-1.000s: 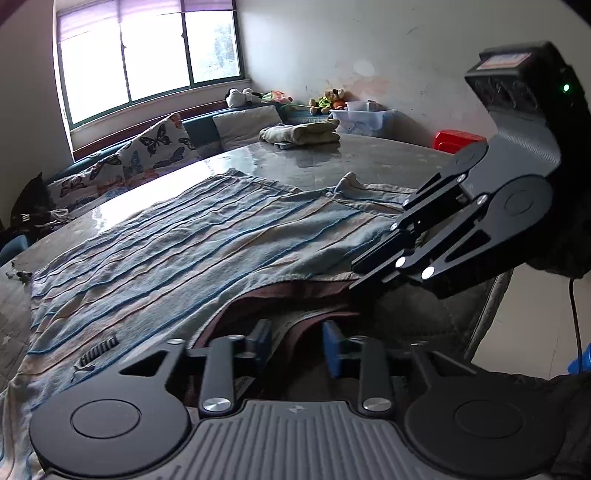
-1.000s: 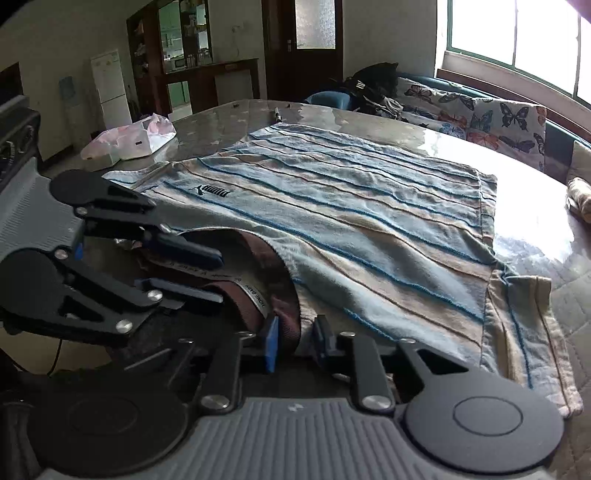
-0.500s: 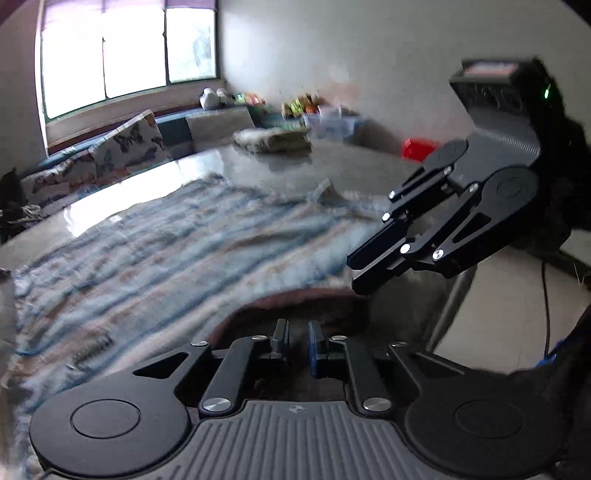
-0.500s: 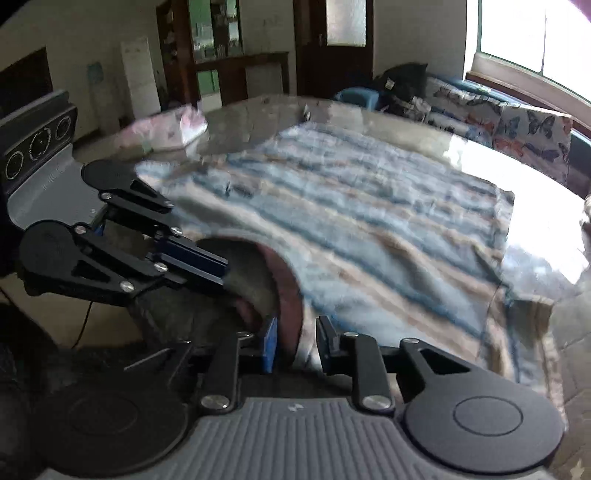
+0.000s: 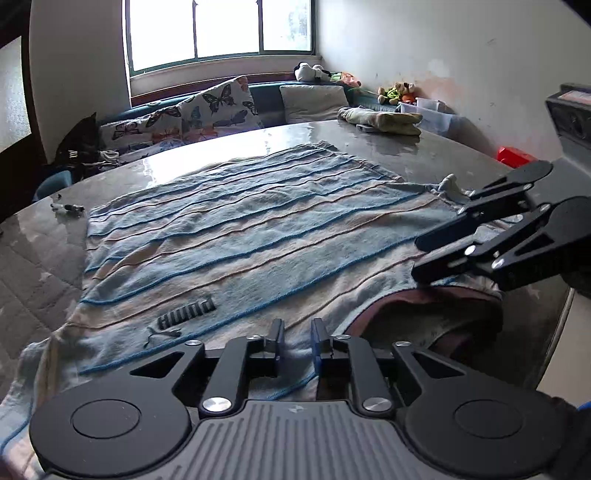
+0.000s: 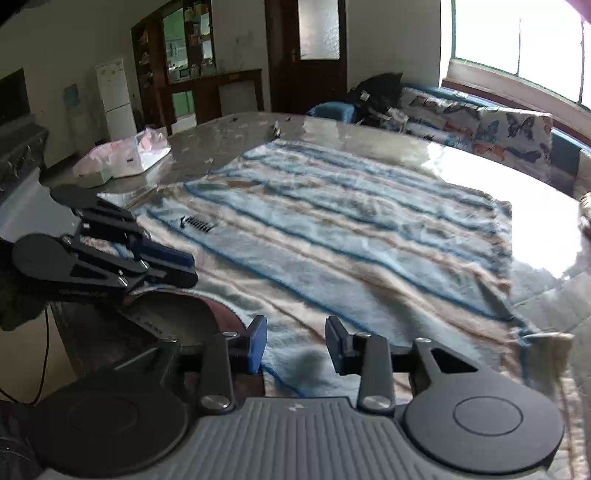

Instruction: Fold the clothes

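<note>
From the left wrist camera, the striped shirt (image 5: 258, 236) lies spread flat on the grey surface (image 5: 388, 147), its blue and tan bands running across and its dark logo (image 5: 186, 314) printed toward the near edge. The left gripper (image 5: 297, 341) sits low over that near edge, just beside the maroon collar (image 5: 417, 299). Its jaws stand slightly apart with shirt fabric between the blue pads, but whether they actually pinch the cloth cannot be told from here. Beyond the collar, the right gripper (image 5: 421, 256) reaches in from the side, its jaws nearly together over the shirt's shoulder. Past the shirt's far edge, a folded garment (image 5: 380, 120) rests on the surface, and butterfly cushions (image 5: 199, 114) line the bench under the window (image 5: 221, 29).

From the right wrist camera, the same shirt (image 6: 351, 221) fills the middle of the surface (image 6: 240, 125), slightly blurred. The right gripper (image 6: 295, 341) hovers over the shirt's near shoulder with its jaws open wide, nothing held between them. The collar (image 6: 218, 306) opens just beside its left finger. On the far side of the collar, the left gripper (image 6: 188, 267) lies close against the fabric, jaws narrow. Beyond the logo (image 6: 197, 225), a pink and white bag (image 6: 125, 155) sits on the surface.
</note>
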